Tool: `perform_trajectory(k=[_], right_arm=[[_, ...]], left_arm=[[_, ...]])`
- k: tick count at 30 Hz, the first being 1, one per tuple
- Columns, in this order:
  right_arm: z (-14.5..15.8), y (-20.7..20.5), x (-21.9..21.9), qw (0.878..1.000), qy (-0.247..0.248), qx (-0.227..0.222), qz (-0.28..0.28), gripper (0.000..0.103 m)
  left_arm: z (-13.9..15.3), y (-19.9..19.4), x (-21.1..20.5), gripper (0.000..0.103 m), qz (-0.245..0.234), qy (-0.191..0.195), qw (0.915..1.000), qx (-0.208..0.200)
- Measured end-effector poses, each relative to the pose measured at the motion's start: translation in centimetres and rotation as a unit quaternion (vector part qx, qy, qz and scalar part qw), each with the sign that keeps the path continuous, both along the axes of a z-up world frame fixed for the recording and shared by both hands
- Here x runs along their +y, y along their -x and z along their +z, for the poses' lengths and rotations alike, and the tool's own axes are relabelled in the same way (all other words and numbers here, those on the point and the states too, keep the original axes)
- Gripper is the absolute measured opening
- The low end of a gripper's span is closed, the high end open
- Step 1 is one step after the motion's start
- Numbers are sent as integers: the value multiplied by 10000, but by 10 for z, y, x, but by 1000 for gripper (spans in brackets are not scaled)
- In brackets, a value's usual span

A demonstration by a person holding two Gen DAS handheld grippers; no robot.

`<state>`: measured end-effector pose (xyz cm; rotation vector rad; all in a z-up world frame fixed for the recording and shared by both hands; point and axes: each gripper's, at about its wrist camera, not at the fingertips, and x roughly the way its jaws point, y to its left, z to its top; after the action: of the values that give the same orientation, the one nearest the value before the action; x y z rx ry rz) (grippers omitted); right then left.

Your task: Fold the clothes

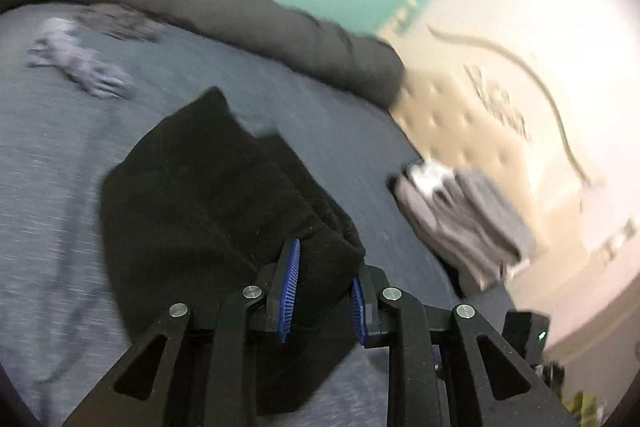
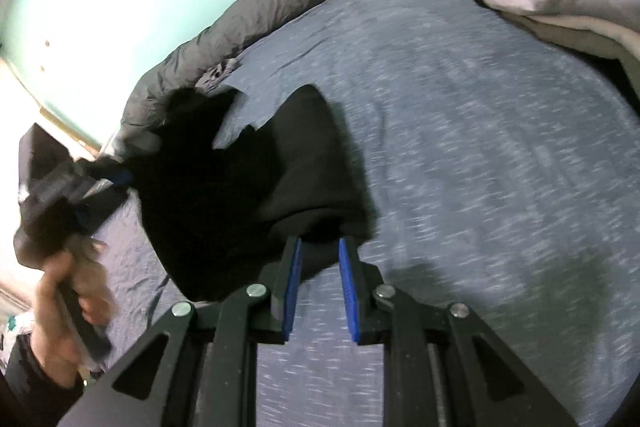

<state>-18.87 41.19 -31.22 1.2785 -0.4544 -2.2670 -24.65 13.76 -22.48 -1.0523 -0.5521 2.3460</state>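
Black fleece, a dark garment (image 1: 208,195), hangs between the two grippers just above the grey bed (image 1: 52,155). The left gripper (image 1: 324,291) has its blue pads nearly together, pinching a thick bunched edge of the garment. The right gripper (image 2: 320,283) is likewise almost closed on another edge, with a narrow wedge of cloth between its pads. The rest of the garment sags toward the bed, one pointed corner (image 2: 308,99) resting on the sheet near the rolled grey duvet (image 2: 256,7). In the right view a hand (image 2: 68,307) carries the left gripper, badly blurred.

The main risk is a lost grip. The right gripper holds only a thin bite of cloth, so a quick pull could slip it out and drop that side onto the bed. The left bite is bulky and may include more than one layer, so the fold could come out crooked. The trailing corner could drag and catch on the duvet, bunching the cloth. Farther from the duvet, a stack of folded grey clothes (image 1: 464,215) sits at the bed's edge, and a wide swing could knock it.
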Motion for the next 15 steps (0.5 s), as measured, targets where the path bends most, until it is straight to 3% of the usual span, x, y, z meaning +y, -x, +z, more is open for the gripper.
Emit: perform_trajectory(k=[3,6,8,11,15], right_arm=[[1,4,12,10000,-25,-33,-75,19],[3,7,11,10000,11,-34,16,19],[4,12,4,9998,115,-43,145,19],[6,22,-11,9992,278,-64,275,19],[6,40,-32,9972,623,-174,367,25]], left_arm=[[-29,7,42,25,-358,445,9976,-391],[-39,8,40,27,-262,302,9974,-598],[-30,5,24,30,-184,84,9982,-560],[-13,-3,4,61,-123,-73,9985,-526],[13,-14,-31,68,34,-322,9987,-390]])
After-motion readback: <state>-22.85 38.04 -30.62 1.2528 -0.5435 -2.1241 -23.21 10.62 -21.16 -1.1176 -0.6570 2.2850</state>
